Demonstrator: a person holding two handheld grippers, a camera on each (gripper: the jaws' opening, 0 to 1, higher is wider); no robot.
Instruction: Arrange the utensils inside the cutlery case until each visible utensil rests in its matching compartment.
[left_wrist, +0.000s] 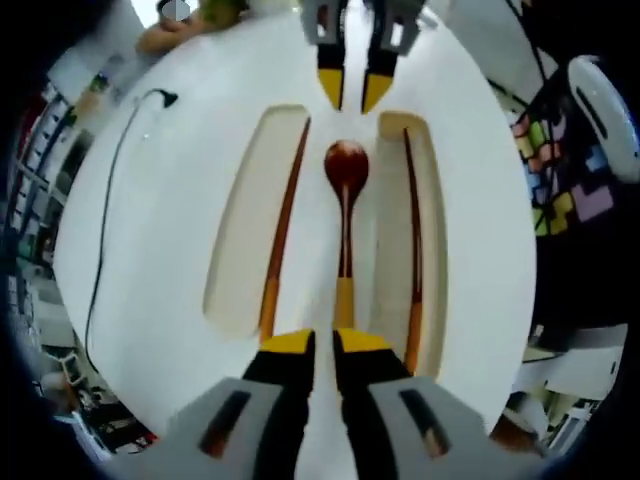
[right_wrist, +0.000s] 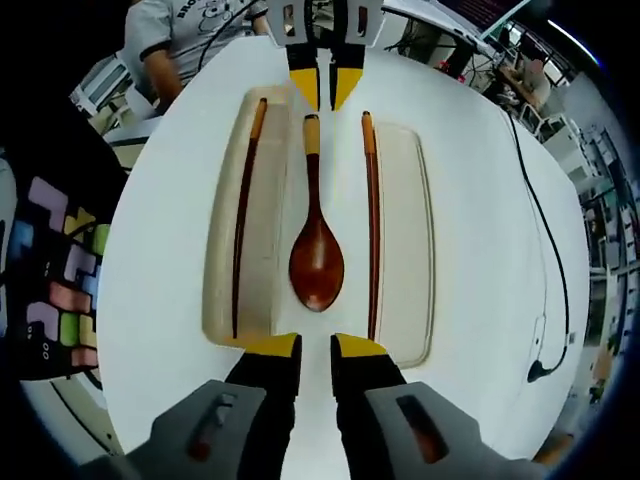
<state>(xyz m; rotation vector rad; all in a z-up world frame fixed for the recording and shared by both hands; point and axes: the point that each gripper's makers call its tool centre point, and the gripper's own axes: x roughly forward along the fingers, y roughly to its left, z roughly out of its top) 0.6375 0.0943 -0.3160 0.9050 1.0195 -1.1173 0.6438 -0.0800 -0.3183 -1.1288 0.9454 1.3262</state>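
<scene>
Two hand-held grippers face each other, tips pointed inward.

In the left gripper view, the left grey-bodied gripper with black jaws and yellow tips (left_wrist: 323, 343) rises from the bottom edge, its jaws parted by a narrow gap with nothing between them; the right grey gripper with matching yellow-tipped jaws (left_wrist: 353, 92) reaches in from the top, pointing back toward it, its tips also slightly apart. In the right gripper view the same pair is seen from the other end: the right gripper (right_wrist: 316, 347) rises from the bottom with a small gap between its tips, and the left gripper (right_wrist: 325, 88) hangs in from the top, jaws close together, gripping nothing.
</scene>
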